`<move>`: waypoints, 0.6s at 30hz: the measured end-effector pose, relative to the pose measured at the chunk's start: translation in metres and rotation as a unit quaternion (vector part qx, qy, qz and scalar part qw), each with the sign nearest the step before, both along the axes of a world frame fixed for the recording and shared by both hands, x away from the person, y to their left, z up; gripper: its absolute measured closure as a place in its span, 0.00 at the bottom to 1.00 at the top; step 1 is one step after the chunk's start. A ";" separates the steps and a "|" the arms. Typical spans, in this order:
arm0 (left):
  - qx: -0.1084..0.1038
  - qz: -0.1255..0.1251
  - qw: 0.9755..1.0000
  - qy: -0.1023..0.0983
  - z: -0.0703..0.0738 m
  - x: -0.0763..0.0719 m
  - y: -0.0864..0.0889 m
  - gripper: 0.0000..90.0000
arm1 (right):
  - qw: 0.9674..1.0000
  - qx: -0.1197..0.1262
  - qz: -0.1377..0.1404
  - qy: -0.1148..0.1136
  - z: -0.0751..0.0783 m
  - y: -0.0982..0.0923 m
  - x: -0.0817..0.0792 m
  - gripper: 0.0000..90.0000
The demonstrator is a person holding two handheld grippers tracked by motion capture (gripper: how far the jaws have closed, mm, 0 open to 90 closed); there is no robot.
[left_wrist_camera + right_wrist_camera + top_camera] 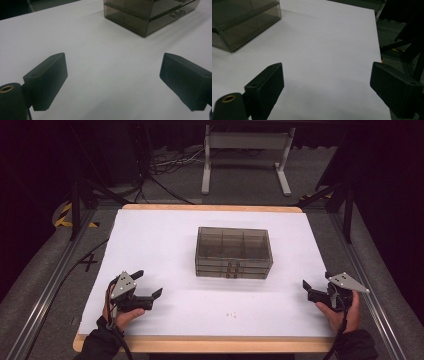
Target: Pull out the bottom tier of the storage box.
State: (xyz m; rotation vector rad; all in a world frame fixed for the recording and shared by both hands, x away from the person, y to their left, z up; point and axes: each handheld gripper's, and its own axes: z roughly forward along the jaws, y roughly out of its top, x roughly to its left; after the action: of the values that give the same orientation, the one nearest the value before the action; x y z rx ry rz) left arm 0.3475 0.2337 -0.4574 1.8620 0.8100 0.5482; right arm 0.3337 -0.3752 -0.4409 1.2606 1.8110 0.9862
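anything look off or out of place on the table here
Nothing stands out. The smoky drawer box sits flat mid-table on the white sheet, drawers shut, no visible damage. A few tiny specks lie in front of it, too small to identify. The left gripper and right gripper are open and empty.

Bare white worktop (165,240) lies open on every side of the smoky drawer box (234,252); the box alone blocks the middle; both tongs sit well apart from it.
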 end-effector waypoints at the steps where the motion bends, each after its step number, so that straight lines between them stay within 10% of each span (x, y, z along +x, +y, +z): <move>1: 0.001 0.002 1.000 0.000 0.000 0.000 0.000 0.11 | 1.000 -0.001 0.003 0.003 0.000 0.000 0.001 0.15; 10: 0.018 -0.001 1.000 0.006 0.000 0.000 -0.003 0.18 | 1.000 -0.013 0.013 0.020 0.000 0.003 0.002 0.25; 18: 0.013 -0.027 1.000 0.003 0.013 0.006 -0.004 0.45 | 0.998 -0.006 0.029 0.048 0.000 0.008 -0.003 0.38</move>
State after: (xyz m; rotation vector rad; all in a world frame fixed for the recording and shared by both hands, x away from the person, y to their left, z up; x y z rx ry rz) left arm 0.3535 0.2295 -0.4445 1.9050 0.7572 0.5223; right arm 0.3310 -0.3669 -0.4414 1.2736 1.9331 0.9601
